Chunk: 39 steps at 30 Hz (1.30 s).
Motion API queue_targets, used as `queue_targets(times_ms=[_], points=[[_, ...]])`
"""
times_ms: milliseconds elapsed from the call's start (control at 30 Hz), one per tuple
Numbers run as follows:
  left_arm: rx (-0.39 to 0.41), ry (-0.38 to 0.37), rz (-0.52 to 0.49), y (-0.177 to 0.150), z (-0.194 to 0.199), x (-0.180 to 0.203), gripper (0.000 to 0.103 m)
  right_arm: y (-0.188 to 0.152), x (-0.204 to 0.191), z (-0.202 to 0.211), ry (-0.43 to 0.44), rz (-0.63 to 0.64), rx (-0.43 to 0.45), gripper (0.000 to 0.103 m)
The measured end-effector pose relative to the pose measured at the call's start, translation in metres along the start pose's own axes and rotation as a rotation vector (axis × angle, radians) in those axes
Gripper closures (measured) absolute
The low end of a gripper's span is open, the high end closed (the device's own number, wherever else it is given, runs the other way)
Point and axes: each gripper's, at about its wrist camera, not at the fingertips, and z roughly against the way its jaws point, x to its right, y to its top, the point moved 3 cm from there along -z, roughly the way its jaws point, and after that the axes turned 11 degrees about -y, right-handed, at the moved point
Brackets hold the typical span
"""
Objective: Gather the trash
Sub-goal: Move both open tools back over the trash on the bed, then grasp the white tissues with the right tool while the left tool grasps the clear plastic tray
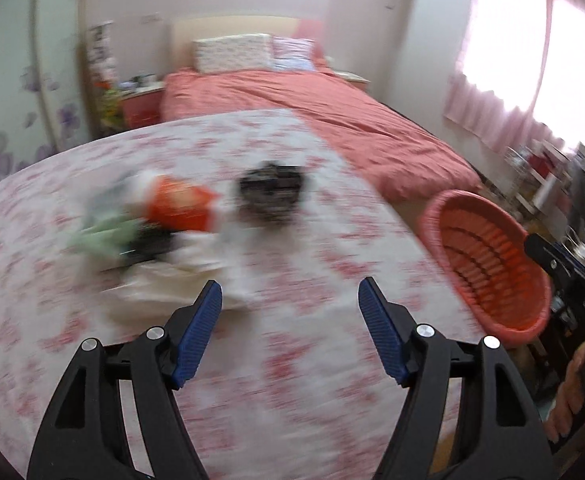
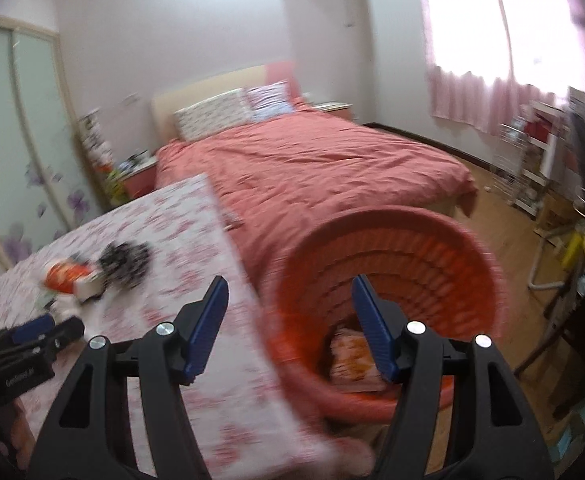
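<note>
On the floral tablecloth lies a blurred heap of trash: an orange packet, a green wrapper, a white plastic bag and a black crumpled wrapper. My left gripper hovers over the table just short of the white bag, open, with nothing between its blue pads. My right gripper is open and empty above the near rim of an orange basket beside the table. A patterned packet lies at the bottom of the basket. The orange packet and black wrapper also show here.
The orange basket stands off the table's right edge, by a bed with a red cover. A hand shows at the lower right. Shelves and clutter line the window wall on the right; a wardrobe is on the left.
</note>
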Motion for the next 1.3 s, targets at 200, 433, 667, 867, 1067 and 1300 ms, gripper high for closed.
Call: queue_targets(times_ms=[200, 433, 667, 867, 1067, 1300], points=[[0.041, 0.145, 0.129, -0.014, 0.032, -0.078, 0.029, -0.016, -0.091, 0.005, 0.141, 0.134, -0.037, 0.04], [0.083, 0.251, 0.228, -0.028, 0.061, -0.135, 0.021, -0.034, -0.177, 0.002, 0.26, 0.273, -0.082, 0.04], [0.09, 0.266, 0.283, -0.042, 0.079, -0.168, 0.02, -0.047, -0.219, -0.018, 0.274, 0.357, -0.146, 0.04], [0.072, 0.259, 0.33, -0.053, 0.081, -0.185, 0.019, -0.053, -0.245, -0.025, 0.289, 0.42, -0.16, 0.041], [0.061, 0.249, 0.344, -0.059, 0.081, -0.185, 0.019, -0.06, -0.257, -0.022, 0.309, 0.458, -0.174, 0.084], [0.055, 0.227, 0.326, -0.058, 0.079, -0.175, 0.019, -0.057, -0.239, -0.011, 0.306, 0.446, -0.157, 0.097]])
